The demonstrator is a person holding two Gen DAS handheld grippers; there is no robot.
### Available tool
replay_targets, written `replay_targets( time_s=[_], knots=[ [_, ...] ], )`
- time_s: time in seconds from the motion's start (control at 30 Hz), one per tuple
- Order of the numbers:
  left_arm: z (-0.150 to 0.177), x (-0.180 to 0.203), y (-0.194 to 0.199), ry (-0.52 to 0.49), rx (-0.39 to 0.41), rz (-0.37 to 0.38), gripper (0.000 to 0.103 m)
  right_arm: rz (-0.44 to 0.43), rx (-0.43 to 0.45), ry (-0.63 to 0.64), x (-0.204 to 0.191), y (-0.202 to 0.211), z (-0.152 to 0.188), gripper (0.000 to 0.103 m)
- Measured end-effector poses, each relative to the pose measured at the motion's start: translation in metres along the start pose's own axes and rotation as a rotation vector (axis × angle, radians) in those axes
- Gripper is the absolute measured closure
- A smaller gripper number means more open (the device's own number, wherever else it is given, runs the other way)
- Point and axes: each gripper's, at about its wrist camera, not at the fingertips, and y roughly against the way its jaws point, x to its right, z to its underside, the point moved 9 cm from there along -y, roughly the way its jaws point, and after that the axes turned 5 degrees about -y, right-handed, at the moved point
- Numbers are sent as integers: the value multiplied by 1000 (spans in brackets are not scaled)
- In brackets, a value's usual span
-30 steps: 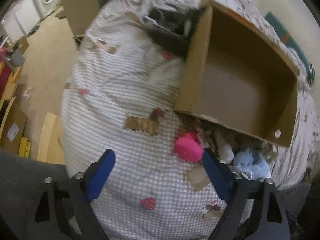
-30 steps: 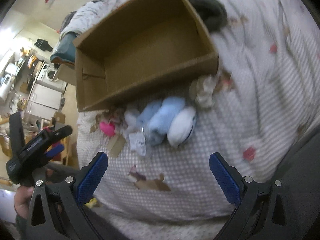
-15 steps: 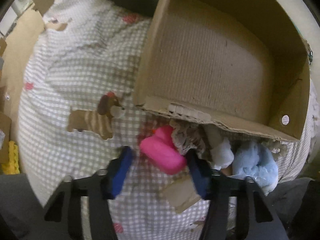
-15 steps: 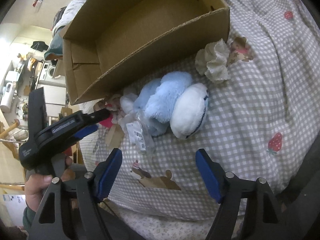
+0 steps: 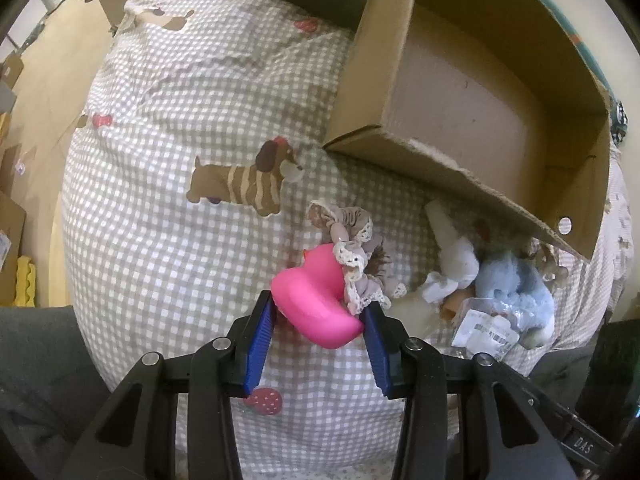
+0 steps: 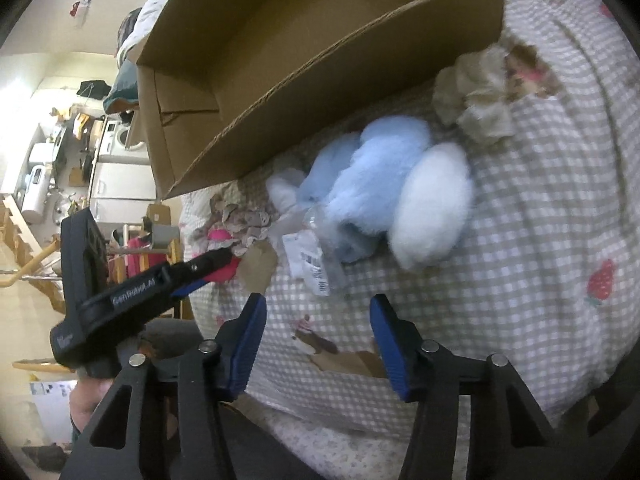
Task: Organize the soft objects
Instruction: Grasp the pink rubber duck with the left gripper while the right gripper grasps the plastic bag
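left gripper (image 5: 318, 320): pointing steeply down at the bed, blue pads clamped on either side of the pink duck (image 5: 314, 300), which is pinched right between them
right gripper (image 6: 316, 316): jaws have just been closing in, but there's a clear gap and nothing in it, just checked cover underneath. it sits a bit short of the blue plush
duck: on the cover, just in front of the box's near wall, frilly scrunchie (image 5: 354, 260) draped against its far side
blue plush (image 6: 372, 184): fluffy pale blue and white thing lying along the box's near wall, with a crinkly plastic tag (image 6: 314, 260) on the end nearest the right gripper
cream scrunchie (image 6: 474, 100): just past the plush, close to the box corner
white plush (image 5: 454, 256): between the duck and the blue plush, touching the blue one as far as I can tell
box (image 5: 368, 76): open cardboard, sitting on the bed, what shows of the inside is bare
cover (image 5: 168, 120): grey and white check with sausage dogs and strawberries
person: a hand (image 6: 86, 404) low at the left edge of the right view, gripping the left gripper's handle
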Motion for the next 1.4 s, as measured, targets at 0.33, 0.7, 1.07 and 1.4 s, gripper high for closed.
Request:
replay_targets(
  time_s=[0.33, 0.7, 1.07, 1.4],
  knots=[
    [-9, -11, -4, 26, 40, 22, 50, 0, 57, 86, -17, -5, -9, 87],
    [-27, -57, 17, 235, 119, 80, 45, -28, 69, 97, -16, 1, -5, 87],
    [-51, -25, -14, 181, 51, 147, 45, -20, 79, 82, -10, 5, -4, 87],
    [-68, 18, -35, 101, 0, 132, 56, -5, 74, 82, -8, 5, -2, 87]
  ],
)
